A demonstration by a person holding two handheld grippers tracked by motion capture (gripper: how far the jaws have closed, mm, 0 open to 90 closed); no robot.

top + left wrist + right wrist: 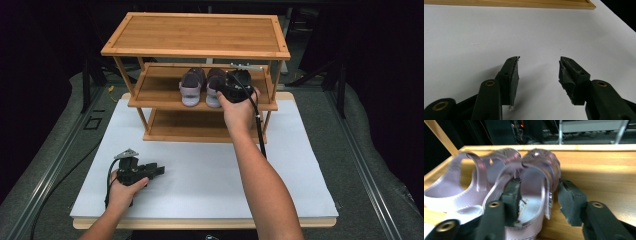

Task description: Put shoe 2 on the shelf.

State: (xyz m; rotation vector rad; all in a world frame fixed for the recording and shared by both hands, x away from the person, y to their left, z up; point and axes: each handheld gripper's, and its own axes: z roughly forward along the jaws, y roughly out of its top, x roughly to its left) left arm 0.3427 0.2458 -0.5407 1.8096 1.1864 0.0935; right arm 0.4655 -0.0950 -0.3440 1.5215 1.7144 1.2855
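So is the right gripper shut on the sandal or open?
Open: the right gripper straddles the sandal's side wall, with a visible gap beside the outer pad.

Sandals (202, 85) on rack's (150, 100) middle shelf

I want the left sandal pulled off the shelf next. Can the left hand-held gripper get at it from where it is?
Probably yes. The left hand-held gripper rests open on the white table, and the shelf is open at the front. The left sandal sits near that edge, clear of the right hand-held gripper beside it.
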